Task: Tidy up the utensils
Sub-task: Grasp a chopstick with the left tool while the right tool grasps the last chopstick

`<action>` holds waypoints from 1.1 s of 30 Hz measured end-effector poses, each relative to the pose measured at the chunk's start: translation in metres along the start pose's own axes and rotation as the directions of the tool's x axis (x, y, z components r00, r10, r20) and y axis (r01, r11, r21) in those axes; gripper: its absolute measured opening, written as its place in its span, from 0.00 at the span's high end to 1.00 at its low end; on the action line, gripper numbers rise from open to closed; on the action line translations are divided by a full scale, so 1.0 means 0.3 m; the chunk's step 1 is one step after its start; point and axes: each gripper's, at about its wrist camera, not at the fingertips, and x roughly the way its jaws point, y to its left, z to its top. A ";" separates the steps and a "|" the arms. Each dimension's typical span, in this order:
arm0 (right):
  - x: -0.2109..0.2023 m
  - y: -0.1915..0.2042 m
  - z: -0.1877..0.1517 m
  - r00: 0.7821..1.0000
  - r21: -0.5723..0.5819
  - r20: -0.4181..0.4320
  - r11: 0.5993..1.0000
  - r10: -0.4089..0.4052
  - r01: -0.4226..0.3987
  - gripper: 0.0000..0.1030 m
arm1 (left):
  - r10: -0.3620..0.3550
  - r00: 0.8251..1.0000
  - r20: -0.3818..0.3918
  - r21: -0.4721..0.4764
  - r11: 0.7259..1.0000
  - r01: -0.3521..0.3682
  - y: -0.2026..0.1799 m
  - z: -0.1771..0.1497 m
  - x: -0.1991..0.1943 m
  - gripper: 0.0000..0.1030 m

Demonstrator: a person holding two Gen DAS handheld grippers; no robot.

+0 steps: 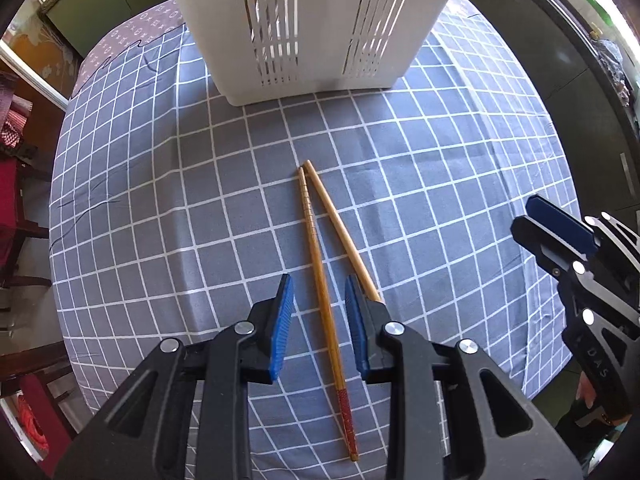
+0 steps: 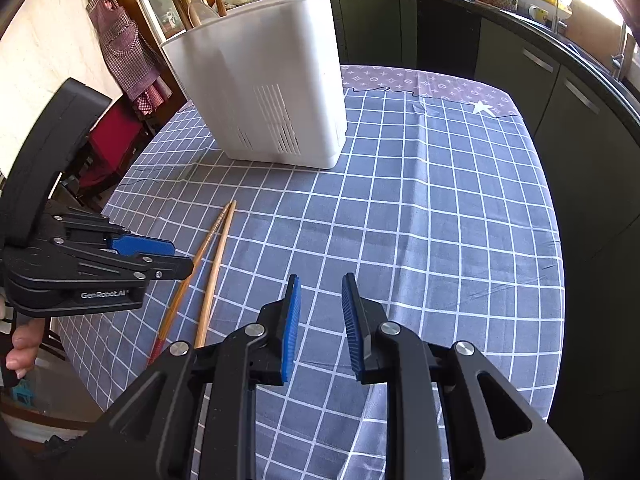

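Two wooden chopsticks lie on the checked cloth, tips together and spread toward me. The darker one with a red end [image 1: 320,264] runs between my left gripper's fingers; the plain one [image 1: 340,224] passes under the right finger. They also show in the right wrist view [image 2: 212,264]. My left gripper [image 1: 319,286] is open just above them, also seen in the right wrist view [image 2: 160,256]. My right gripper [image 2: 320,284] is open and empty over the cloth to the right, also seen in the left wrist view [image 1: 560,232]. A white slotted utensil holder [image 1: 312,28] [image 2: 264,92] stands beyond, with wooden utensils inside.
The table [image 2: 460,200] has a grey-blue checked cloth with a patterned brown strip at the far edge. Dark kitchen cabinets [image 2: 540,80] run along the right. A red chair [image 2: 116,136] and a hanging apron [image 2: 120,48] are on the left.
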 end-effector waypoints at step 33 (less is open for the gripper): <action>0.040 0.090 0.035 0.997 -0.019 -0.052 0.998 0.062 -0.063 0.79 | -0.021 0.984 0.176 -0.002 1.000 0.022 0.039 -0.046 -0.198 0.94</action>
